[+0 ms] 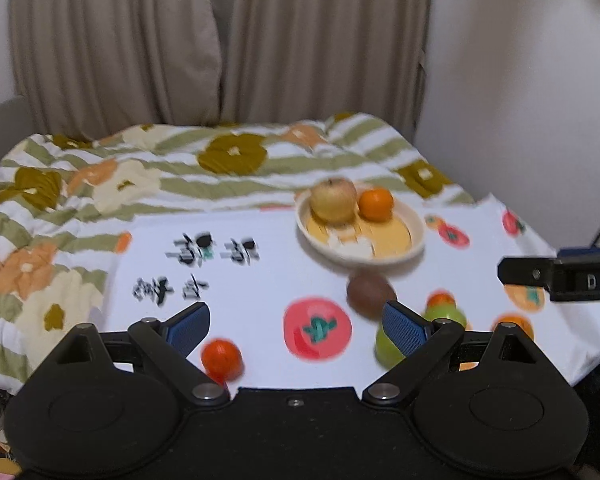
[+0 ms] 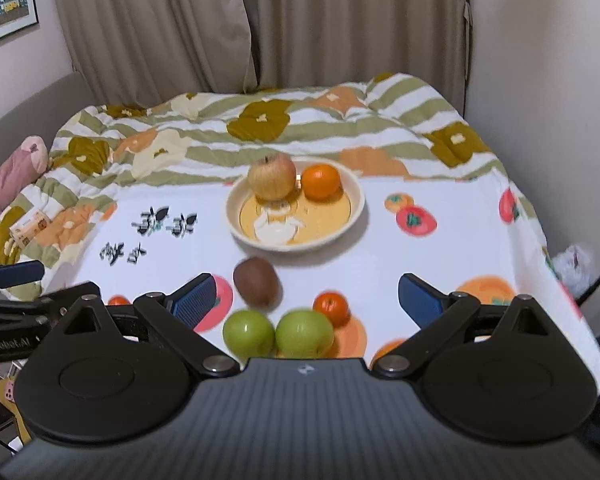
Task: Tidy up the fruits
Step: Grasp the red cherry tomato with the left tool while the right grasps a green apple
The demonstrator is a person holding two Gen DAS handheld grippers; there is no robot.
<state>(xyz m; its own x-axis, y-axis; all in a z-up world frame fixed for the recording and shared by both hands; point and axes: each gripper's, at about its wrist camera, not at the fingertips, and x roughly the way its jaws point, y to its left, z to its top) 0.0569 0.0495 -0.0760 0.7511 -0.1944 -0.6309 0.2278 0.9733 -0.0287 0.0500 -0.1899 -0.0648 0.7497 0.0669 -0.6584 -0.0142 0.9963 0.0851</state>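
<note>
A cream plate (image 2: 359,205) holds an apple (image 2: 271,182) and an orange (image 2: 321,181). In front of it on the white cloth lie a brown kiwi (image 2: 256,282), two green apples (image 2: 248,334) (image 2: 304,334) and a small tangerine (image 2: 331,307). My right gripper (image 2: 306,300) hovers open over them, holding nothing. My left gripper (image 1: 298,330) is open and empty too. A tangerine (image 1: 222,360) sits by its left pad, and the kiwi (image 1: 370,294) and a green apple (image 1: 386,350) by its right pad. The plate (image 1: 418,236) lies beyond.
The printed tablecloth (image 2: 440,256) drops off at the right and near edges. A flowered quilt (image 2: 260,128) lies behind the plate, then curtains and walls. A finger (image 1: 532,274) of the right gripper enters the left wrist view from the right. A pink bundle (image 2: 16,172) lies far left.
</note>
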